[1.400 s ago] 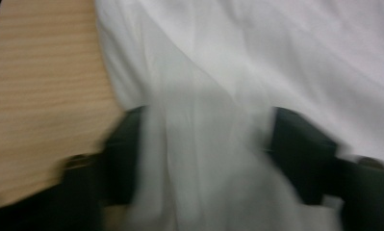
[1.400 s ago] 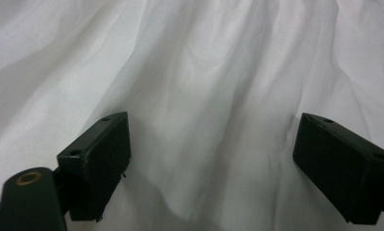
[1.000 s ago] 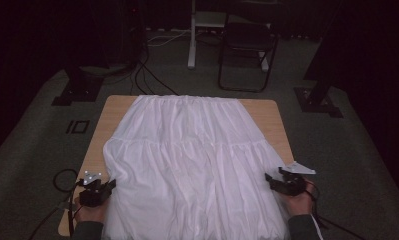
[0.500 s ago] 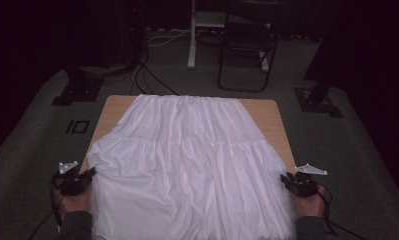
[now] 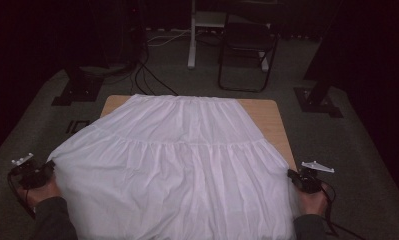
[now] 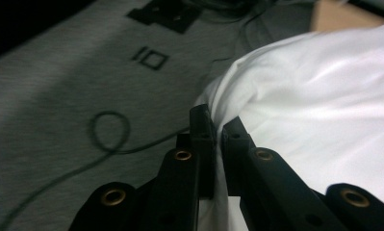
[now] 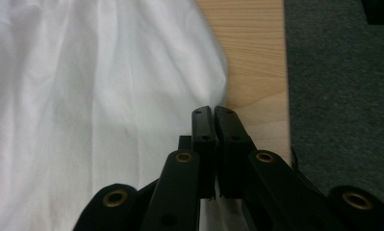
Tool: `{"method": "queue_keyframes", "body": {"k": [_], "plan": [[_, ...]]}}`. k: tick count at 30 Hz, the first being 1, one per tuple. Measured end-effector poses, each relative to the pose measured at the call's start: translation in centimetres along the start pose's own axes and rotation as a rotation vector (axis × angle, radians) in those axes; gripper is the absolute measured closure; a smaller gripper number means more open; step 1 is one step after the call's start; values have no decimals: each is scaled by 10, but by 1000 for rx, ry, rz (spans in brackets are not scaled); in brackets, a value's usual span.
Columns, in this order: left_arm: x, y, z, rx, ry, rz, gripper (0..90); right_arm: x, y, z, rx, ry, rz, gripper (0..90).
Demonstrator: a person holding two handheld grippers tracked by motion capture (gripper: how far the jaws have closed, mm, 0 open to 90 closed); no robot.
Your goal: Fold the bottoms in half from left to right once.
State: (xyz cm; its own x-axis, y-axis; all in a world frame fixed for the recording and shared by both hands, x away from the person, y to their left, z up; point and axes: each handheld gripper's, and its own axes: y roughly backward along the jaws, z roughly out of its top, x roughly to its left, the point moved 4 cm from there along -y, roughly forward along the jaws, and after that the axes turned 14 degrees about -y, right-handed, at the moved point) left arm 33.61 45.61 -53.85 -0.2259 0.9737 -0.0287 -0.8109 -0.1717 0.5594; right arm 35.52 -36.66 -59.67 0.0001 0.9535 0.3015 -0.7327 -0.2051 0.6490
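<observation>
The left gripper (image 6: pixel 212 126) is clenched on the near left edge of a white skirt (image 5: pixel 177 165); in the left gripper view a fold of the cloth runs down between its nearly closed jaws. The right gripper (image 7: pixel 212 111) has its jaws pressed together at the skirt's near right edge, with white fabric showing below the tips, so it looks to be pinching the hem too.

The skirt lies spread over the wooden table (image 5: pixel 273 116), waistband at the far side, the wide lower tier drawn taut between the two grippers and hanging past the near edge and the left edge.

It should handle as light, thin, limp cloth: it will sag and crease wherever it is unsupported, and may slip from a shallow pinch. The hem corners, taken deep, seem the best hold.

The high view gives the whole garment and both hands. The left gripper view adds the carpet (image 6: pixel 59 96) with a looped cable (image 6: pixel 108 132); the right gripper view shows bare tabletop just beside the cloth.
</observation>
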Motion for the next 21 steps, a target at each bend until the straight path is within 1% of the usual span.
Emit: {"method": "queue_keyframes", "body": {"k": [1,2,3,5,7,9,11,12,13,15,17,18,21], "plan": [[-20,12,1,-38,-20,-79,876,1,0,-1,-3,-1,10,866],[-30,18,1,-56,-15,-129,876,4,-1,-2,-3,-3,26,855],[-41,24,1,-72,-19,-170,875,5,-1,-2,-2,0,26,852],[-67,38,1,-109,-40,-248,875,8,-2,-3,-2,7,39,839],[-97,49,3,-134,-82,-325,874,11,-3,-4,-6,23,48,829],[-132,58,4,-149,-147,-400,874,13,-3,-5,-10,24,52,828],[-169,64,5,-151,-206,-484,874,13,-3,-5,-11,27,54,828],[-205,67,5,-149,-253,-562,873,13,-3,-5,-13,29,55,827],[-205,67,5,-149,-253,-562,874,13,-3,-6,-14,28,56,827],[-243,66,5,-140,-292,-629,873,13,-3,-6,-15,28,57,827],[-280,66,2,-127,-323,-694,873,13,-3,-6,-18,29,55,826],[-299,69,0,-124,-339,-728,873,13,-3,-7,-19,31,54,826],[-354,83,-8,-128,-370,-856,873,15,-2,-8,-27,38,50,827]]}}
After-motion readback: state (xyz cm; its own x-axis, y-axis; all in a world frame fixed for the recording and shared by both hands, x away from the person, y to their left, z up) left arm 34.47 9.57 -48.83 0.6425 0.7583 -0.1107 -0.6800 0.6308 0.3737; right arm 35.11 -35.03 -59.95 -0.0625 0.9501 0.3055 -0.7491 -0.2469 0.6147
